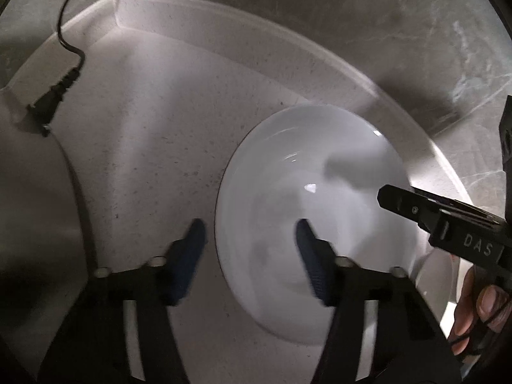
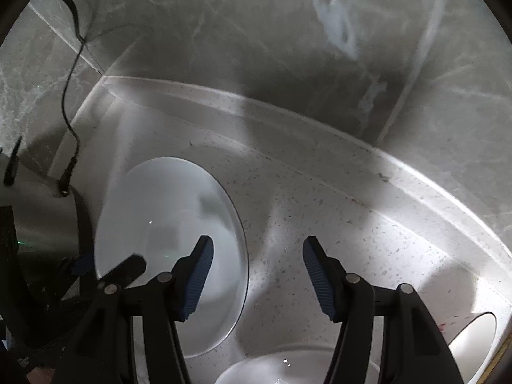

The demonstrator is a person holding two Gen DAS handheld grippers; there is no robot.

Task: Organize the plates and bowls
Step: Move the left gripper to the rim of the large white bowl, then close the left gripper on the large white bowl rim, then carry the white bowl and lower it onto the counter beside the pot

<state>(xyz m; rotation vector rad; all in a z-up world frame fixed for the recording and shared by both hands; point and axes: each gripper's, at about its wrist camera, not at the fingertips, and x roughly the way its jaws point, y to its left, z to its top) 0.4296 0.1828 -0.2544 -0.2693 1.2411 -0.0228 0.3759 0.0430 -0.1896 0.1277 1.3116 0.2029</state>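
Observation:
A white plate [image 1: 320, 217] lies flat on the speckled counter [image 1: 144, 144]. My left gripper [image 1: 251, 246] points down over the plate's left rim, open. One blue pad hangs over the counter and the other over the plate, neither pressing on it. My right gripper [image 1: 388, 196] reaches in over the plate's right side. In the right wrist view that gripper [image 2: 257, 259] is open above the plate's [image 2: 169, 224] right rim, with its left pad over the plate and its right pad over the counter. The left gripper [image 2: 105, 265] shows at the plate's far edge.
A black cable with a plug [image 1: 68, 76] lies at the back left beside a metal vessel [image 2: 41, 224]. A grey marble wall [image 1: 352, 16] backs the counter. Another white dish [image 2: 288, 368] sits close below the right gripper, and a third [image 2: 476, 336] at the lower right. A person's hand [image 1: 473, 313] holds the right gripper.

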